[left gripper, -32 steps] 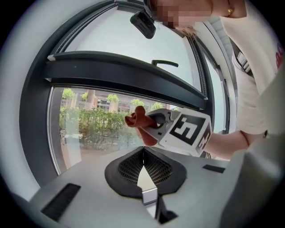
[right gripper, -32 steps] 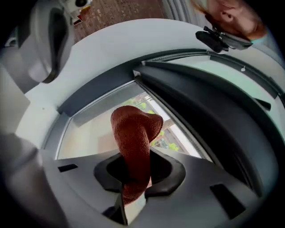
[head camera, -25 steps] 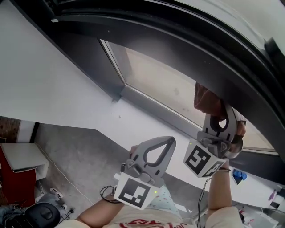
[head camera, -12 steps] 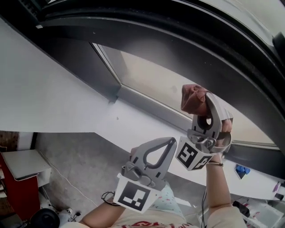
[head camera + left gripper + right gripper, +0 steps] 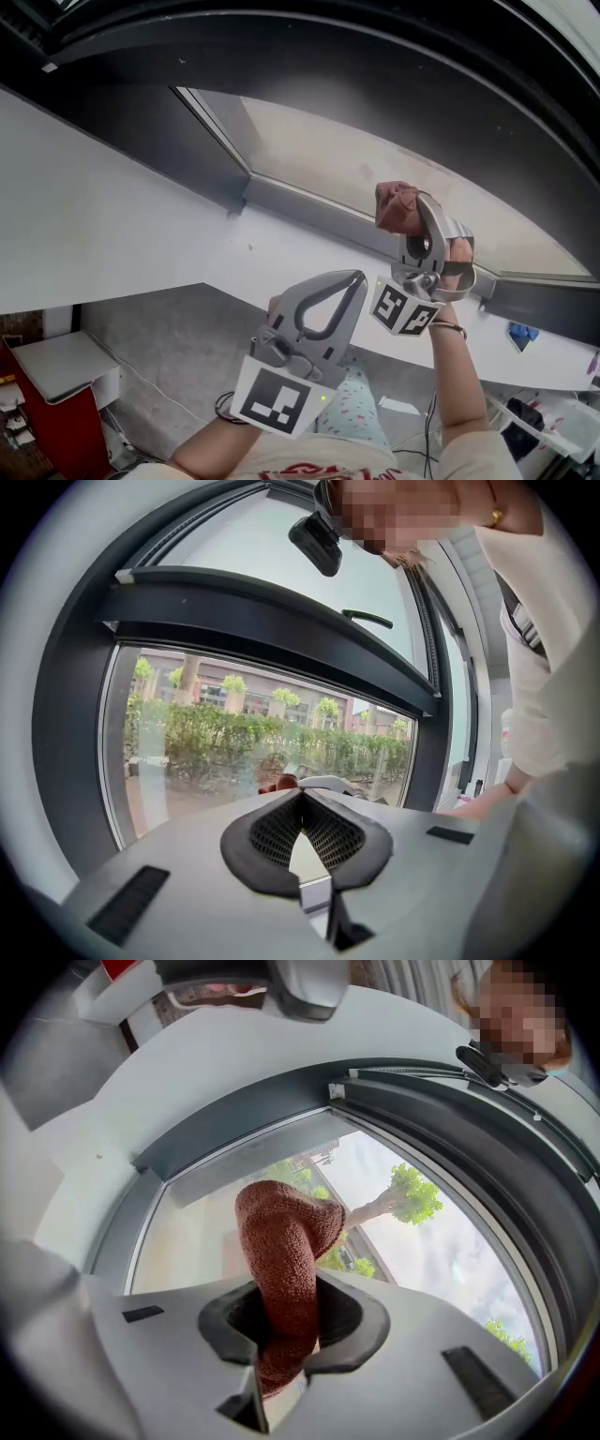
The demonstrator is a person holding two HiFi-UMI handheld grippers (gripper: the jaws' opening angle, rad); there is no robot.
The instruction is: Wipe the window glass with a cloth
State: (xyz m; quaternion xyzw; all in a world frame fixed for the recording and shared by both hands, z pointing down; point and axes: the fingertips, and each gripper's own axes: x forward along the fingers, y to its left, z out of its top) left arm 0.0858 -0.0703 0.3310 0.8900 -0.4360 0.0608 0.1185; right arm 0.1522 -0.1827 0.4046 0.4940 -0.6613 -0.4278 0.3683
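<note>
far left, a white wall slopes down to a grey floor. centre-left now, the left hand-held gripper hovers below the white sill, with its marker cube facing up at the head camera. in its own view the jaws are brought together at the tips with nothing between them, pointing toward the hedges outside. moving right, the right hand-held gripper is raised higher, its jaws clamped on a rust-red knitted cloth. the cloth bunches up out of the jaws, at the lower edge of the window glass, just above the bottom rail of the dark window frame. whether it actually touches the pane, i cannot tell.
</note>
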